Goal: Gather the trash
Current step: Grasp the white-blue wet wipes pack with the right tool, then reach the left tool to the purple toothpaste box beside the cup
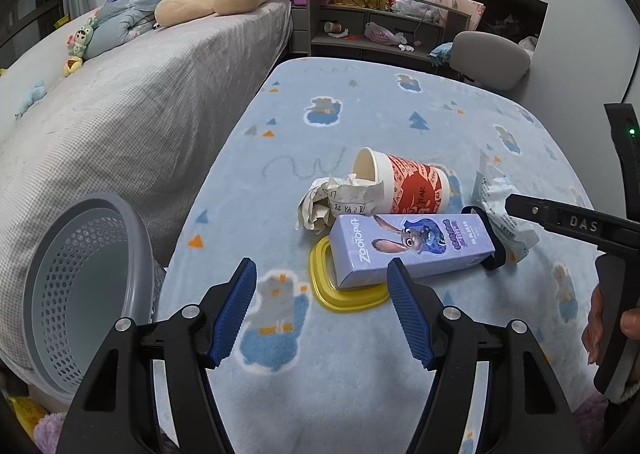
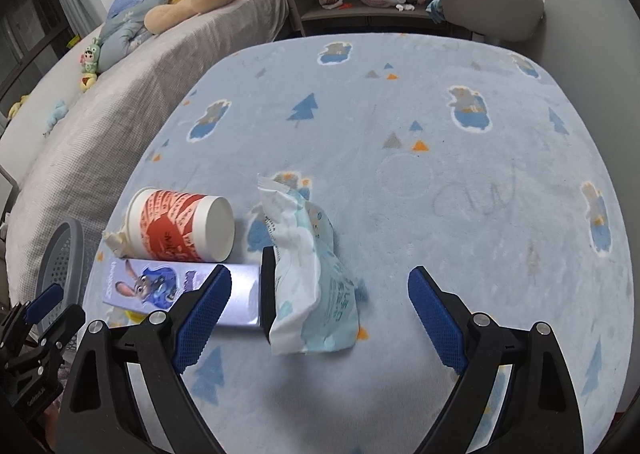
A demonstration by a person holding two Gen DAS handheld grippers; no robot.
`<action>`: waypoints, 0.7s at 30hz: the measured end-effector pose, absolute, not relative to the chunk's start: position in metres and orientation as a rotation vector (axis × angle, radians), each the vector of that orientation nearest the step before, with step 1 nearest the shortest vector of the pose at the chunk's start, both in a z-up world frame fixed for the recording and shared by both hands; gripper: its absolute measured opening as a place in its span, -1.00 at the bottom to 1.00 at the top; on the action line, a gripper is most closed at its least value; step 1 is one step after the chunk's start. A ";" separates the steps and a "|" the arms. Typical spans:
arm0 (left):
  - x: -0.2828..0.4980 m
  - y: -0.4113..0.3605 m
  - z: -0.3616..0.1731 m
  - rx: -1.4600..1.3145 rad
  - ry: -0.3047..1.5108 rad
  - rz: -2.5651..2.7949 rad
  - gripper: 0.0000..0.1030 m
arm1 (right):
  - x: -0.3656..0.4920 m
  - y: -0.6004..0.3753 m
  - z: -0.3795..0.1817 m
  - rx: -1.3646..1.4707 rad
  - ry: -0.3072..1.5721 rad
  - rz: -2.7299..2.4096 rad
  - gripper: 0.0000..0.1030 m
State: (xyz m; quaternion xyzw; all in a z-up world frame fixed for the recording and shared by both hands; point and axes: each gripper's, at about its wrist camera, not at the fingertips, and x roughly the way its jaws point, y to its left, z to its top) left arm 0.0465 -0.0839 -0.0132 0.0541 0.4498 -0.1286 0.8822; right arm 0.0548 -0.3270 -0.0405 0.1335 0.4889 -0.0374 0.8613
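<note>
Right gripper (image 2: 320, 318), jaws apart and empty, is nearer the crumpled wrapper (image 2: 308, 278), lying lengthwise between its fingers toward the blanket's near edge.

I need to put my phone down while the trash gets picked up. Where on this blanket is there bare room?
The far half of the blanket, beyond the wrapper toward the chair, lies bare. So does the near strip under the jaws. It is crowded where the cup, crumpled paper, box and yellow lid bunch together near the basket.
</note>
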 end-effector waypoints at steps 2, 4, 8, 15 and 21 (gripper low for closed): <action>0.049 -0.084 -0.015 0.111 0.943 -0.265 0.26 | 0.060 -0.328 -0.045 0.280 1.036 -0.081 0.71; 0.051 -0.084 -0.017 0.109 0.948 -0.261 0.26 | 0.065 -0.329 -0.051 0.276 1.050 -0.086 0.71; 0.055 -0.085 -0.020 0.106 0.956 -0.257 0.26 | 0.071 -0.332 -0.060 0.290 1.075 -0.087 0.61; 0.056 -0.087 -0.022 0.109 0.960 -0.260 0.26 | 0.071 -0.332 -0.067 0.320 1.104 -0.053 0.15; 0.056 -0.087 -0.021 0.107 0.956 -0.256 0.26 | 0.068 -0.327 -0.061 0.300 1.083 -0.041 -0.07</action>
